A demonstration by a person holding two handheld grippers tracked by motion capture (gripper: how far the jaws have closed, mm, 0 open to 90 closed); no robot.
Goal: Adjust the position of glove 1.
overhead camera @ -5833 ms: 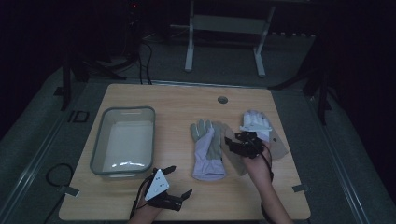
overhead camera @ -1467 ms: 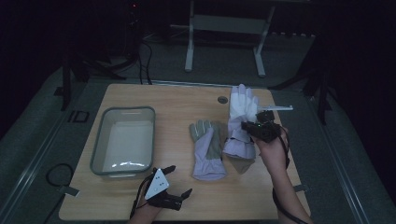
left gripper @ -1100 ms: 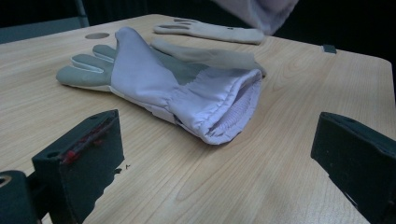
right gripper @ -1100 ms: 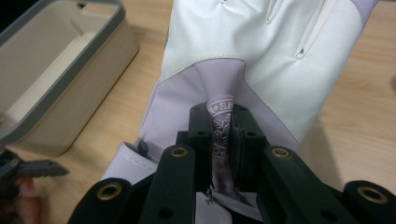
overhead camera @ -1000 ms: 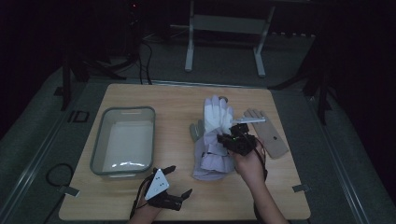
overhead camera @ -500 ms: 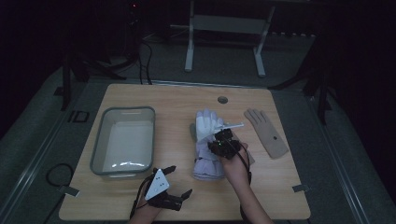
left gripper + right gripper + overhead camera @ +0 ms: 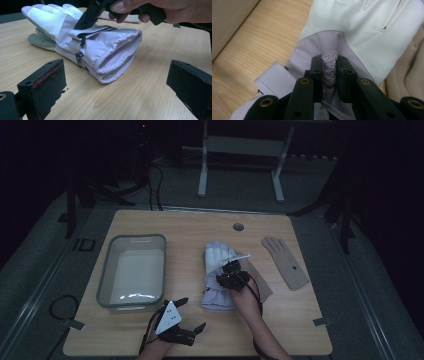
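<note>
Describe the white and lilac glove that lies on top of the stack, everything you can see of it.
The top glove is a padded winter glove: white, leather-like over the fingers and hand, lilac fabric at the cuff, with a ribbed lining and a dark strap at the wrist. It lies flat on the matching glove beneath, cuff toward the person, near the middle of the table. The right tool pinches a fold of its lilac fabric bearing a snowflake emblem; its jaws have just been opening slightly.

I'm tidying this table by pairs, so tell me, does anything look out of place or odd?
Mostly tidy. The two white ski gloves lie stacked, the right tool pinching the top one's logo tab. The tan glove lies alone near the right edge, its mate apart from it, partly under the stack. The grey bin sits straight.
</note>
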